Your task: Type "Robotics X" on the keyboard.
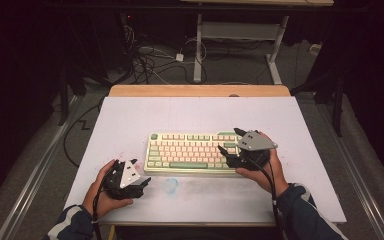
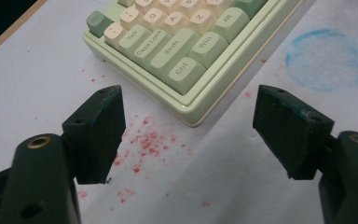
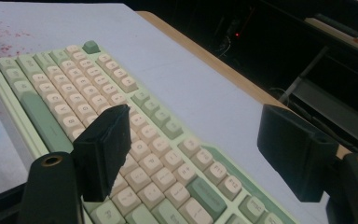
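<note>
From the high view, a white worktop (image 1: 130,120) with a bare wooden strip along its far edge carries a pale green and cream keyboard (image 1: 190,150) near its middle; beyond it the room is dark, with cables tangled on the floor and the white legs of another table rising behind. A faint blue ring (image 1: 170,185) marks the surface just in front of the keyboard's near edge. The left claw (image 1: 142,172) sits off the keyboard's near left corner, held in a hand whose sleeve is cut off at the bottom edge, and the right claw (image 1: 230,142) hangs over the keyboard's right end, its jaws hard to make out under the grey plate. In the left gripper view, the left claw (image 2: 189,133) stands wide with nothing between its jaws, low over red specks (image 2: 144,144) scattered just off the keyboard's (image 2: 177,42) Ctrl corner; the far keys run out of the frame. In the right gripper view, the right claw (image 3: 193,149) is also wide and empty, above the keyboard's (image 3: 121,140) right-hand keys, the left jaw hiding a few of them, and the room past the worktop's edge is too dark to read.
</note>
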Motion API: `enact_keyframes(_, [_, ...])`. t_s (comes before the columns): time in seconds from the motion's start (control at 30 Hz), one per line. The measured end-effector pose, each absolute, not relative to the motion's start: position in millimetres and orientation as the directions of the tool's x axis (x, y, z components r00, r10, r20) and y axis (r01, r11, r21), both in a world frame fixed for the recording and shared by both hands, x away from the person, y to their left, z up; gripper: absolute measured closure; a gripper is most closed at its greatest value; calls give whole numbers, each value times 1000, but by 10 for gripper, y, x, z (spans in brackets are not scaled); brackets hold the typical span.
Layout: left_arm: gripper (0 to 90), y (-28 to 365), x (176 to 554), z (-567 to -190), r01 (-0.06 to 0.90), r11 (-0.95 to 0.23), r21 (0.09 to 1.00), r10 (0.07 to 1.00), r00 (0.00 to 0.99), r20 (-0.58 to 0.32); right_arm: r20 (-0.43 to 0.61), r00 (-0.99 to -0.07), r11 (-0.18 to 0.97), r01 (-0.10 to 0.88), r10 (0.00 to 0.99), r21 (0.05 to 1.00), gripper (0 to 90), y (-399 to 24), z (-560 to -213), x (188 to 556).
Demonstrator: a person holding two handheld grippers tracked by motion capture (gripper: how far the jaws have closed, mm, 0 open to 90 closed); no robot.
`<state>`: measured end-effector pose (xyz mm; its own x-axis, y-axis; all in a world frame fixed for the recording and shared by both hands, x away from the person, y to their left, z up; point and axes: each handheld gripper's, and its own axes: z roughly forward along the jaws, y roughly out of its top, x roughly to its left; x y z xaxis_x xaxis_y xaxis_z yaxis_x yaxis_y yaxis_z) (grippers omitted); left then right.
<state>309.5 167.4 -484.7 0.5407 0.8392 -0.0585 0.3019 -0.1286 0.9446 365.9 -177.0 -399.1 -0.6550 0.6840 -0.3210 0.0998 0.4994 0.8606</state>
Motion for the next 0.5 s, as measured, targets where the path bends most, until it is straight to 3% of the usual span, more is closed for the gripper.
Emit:
enact_keyframes(0.2, [277, 1685, 3096, -4833, 304, -121, 945, 838, 541, -67, -339, -641, 502, 85, 689, 861, 266, -1957, -4016, 3506])
enact_keyframes(0.5, [401, 1708, 3125, -4794, 353, -93, 931, 837, 534, -119, -319, -605, 480, 121, 730, 869, 272, -2197, -4143, 3358])
